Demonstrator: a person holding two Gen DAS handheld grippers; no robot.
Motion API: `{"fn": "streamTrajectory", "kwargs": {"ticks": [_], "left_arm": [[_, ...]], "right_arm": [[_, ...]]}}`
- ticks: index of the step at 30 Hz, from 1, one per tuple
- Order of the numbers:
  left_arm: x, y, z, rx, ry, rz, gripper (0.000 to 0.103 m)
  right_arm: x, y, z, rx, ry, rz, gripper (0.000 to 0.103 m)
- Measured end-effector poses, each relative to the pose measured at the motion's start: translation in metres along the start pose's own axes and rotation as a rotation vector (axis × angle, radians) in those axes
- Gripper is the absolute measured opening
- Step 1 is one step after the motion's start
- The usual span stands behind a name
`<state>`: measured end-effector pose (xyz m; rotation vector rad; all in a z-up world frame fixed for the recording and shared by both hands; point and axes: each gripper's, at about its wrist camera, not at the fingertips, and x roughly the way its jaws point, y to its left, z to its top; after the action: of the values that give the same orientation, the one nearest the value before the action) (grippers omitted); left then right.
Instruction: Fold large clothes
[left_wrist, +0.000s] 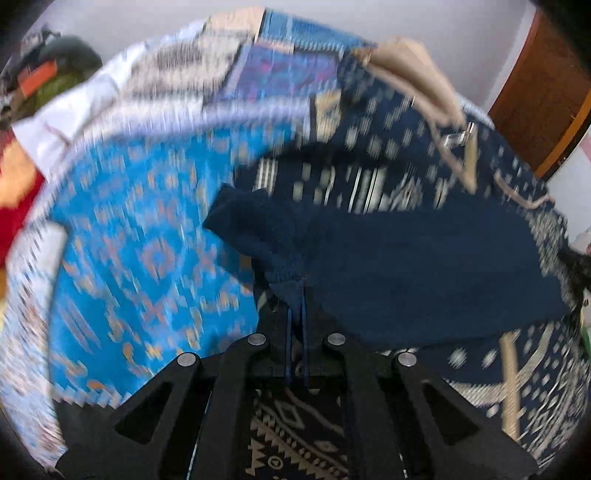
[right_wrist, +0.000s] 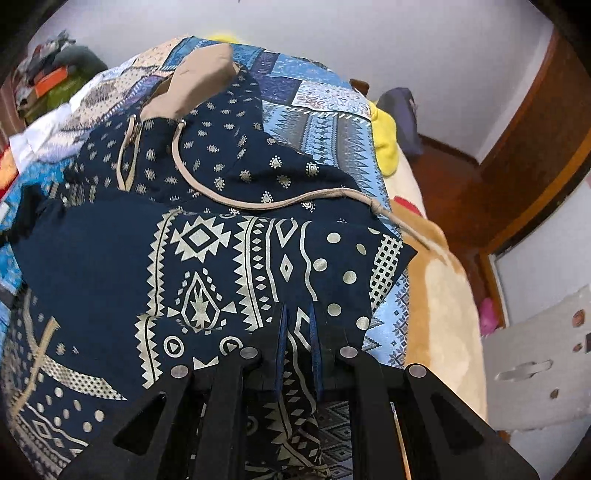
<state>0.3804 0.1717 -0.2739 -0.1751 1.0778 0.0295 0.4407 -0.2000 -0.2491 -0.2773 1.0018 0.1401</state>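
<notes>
Black linkage arms fill the bottom of both views; two tools are present, one per hand. Largest item: the bed, covered by a blue patchwork quilt, filling the frame centre and left in the left wrist view. On it lies one garment, navy with a pale geometric print, spread across the centre of the right wrist view. It has a tan hood lining at upper left and one tan drawstring running across the middle.

Left tool: fingers pressed together, pinching a plain navy edge of the garment at lower centre. Right tool: fingers close together on a printed edge at lower centre, cloth passing between them. Judgement: two separate edges are held so one panel can be carried over the body as a fold. The left wrist view is motion-blurred; finer detail there cannot be told.
</notes>
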Motion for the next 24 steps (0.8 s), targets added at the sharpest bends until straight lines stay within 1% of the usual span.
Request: {"fn": "streamTrajectory", "kwargs": {"ticks": [3,6,7,12,15,16,17,18,19,20,21,22,24], "left_arm": [[0.010,0.005,-0.017,-0.016,0.014,-0.004,0.011],[0.011,0.006,-0.025,-0.026,0.014,-0.012,0.015],[0.011,0.005,-0.027,-0.025,0.016,0.002,0.019],[0.013,0.002,-0.032,0.003,0.033,0.027,0.021],[0.014,-0.006,-0.034,0.041,0.037,0.067,0.023],[0.013,-0.007,-0.031,0.050,0.038,0.079,0.028],[0.011,-0.008,-0.032,0.057,0.038,0.118,0.036],[0.011,-0.008,-0.031,0.060,0.036,0.151,0.053],[0.007,-0.005,-0.031,0.059,0.030,0.189,0.064],[0.003,0.000,-0.032,0.049,0.030,0.194,0.065],[-0.001,0.006,-0.034,0.034,0.044,0.184,0.065],[-0.004,0.010,-0.035,0.024,0.058,0.180,0.065],[-0.012,0.020,-0.038,0.008,0.078,0.183,0.065]], "right_arm": [[0.000,0.004,0.000,-0.022,0.001,-0.035,0.008],[-0.002,0.007,-0.002,-0.040,-0.004,-0.060,0.008],[-0.002,0.007,-0.004,-0.043,-0.007,-0.065,0.008],[-0.008,0.005,-0.014,-0.053,-0.020,-0.088,0.008],[-0.009,-0.002,-0.022,-0.051,-0.008,-0.140,0.009],[-0.010,-0.008,-0.026,-0.042,-0.004,-0.131,0.013],[-0.011,-0.015,-0.030,-0.026,-0.002,-0.118,0.016],[-0.012,-0.021,-0.033,-0.011,0.005,-0.118,0.034],[-0.012,-0.027,-0.037,0.001,0.013,-0.135,0.063],[-0.013,-0.035,-0.040,0.011,0.012,-0.171,0.078],[-0.016,-0.044,-0.045,0.025,-0.007,-0.194,0.088],[-0.019,-0.052,-0.048,0.036,-0.014,-0.179,0.088],[-0.023,-0.068,-0.052,0.075,0.004,-0.109,0.088]]}}
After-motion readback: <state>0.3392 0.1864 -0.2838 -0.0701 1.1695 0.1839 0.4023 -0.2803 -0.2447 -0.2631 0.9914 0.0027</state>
